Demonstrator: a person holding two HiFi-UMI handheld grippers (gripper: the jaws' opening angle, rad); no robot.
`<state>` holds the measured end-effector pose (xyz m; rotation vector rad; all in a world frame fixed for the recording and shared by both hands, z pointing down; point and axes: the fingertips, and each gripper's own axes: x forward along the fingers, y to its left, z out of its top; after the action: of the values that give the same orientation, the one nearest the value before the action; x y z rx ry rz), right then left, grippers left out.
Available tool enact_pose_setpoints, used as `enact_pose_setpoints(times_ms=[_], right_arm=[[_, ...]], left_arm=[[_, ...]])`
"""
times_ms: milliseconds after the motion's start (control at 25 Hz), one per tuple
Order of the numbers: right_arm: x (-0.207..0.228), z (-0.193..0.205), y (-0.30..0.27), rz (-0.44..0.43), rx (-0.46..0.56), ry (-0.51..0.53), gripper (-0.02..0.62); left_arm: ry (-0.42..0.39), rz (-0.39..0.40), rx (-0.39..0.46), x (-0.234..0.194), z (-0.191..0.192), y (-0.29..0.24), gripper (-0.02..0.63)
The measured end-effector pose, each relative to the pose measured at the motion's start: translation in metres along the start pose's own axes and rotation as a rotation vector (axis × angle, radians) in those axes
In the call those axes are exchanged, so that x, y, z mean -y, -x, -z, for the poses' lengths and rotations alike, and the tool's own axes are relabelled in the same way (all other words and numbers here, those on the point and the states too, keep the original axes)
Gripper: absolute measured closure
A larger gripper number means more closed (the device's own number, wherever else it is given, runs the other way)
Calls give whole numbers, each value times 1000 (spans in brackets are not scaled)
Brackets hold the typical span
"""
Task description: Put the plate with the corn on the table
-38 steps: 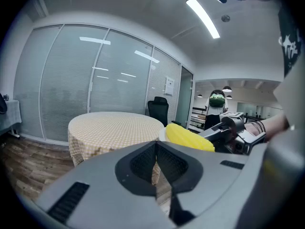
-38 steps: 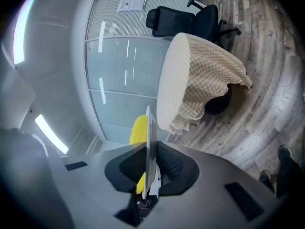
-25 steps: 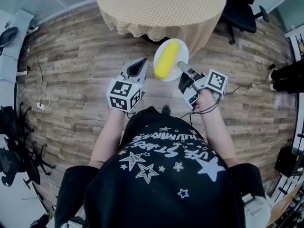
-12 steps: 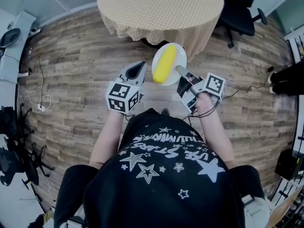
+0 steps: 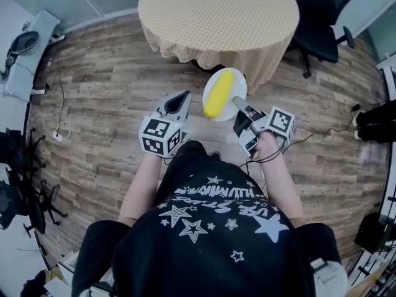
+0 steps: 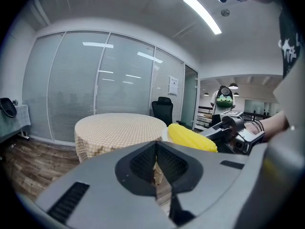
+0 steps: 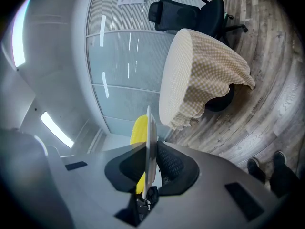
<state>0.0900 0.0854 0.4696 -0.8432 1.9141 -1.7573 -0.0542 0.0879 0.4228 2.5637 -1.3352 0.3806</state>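
Observation:
A white plate carries a yellow corn cob in mid air, just short of the near edge of the round table with its beige checked cloth. My right gripper is shut on the plate's near-right rim; in the right gripper view the plate stands edge-on between the jaws with the corn behind it. My left gripper hangs left of the plate, shut on nothing. In the left gripper view the corn shows to the right, the table ahead.
A black office chair stands at the table's right, seen also as a chair in the right gripper view. Wooden floor surrounds the table. A grey desk and cables lie at the far left. Glass partition walls stand behind the table.
The table has drawn nearer in the head view. Both grippers and the plate with the corn hold the same pose relative to each other.

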Motion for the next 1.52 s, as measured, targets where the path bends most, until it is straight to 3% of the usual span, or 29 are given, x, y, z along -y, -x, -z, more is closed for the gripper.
enact_pose_setpoints(times_ms=[400,680,1520], right_arm=[[5,-15,-23,19,-7,0,549],[5,-43,-43,16,14,16,549],[11,-117,-152,35,-2,-5,549]], left_arm=[[25,-28,-14,-31,2,-17,597],[15,0,17,-50,-15,-50,597],[47,72,-42,-139,-37,-148,597]])
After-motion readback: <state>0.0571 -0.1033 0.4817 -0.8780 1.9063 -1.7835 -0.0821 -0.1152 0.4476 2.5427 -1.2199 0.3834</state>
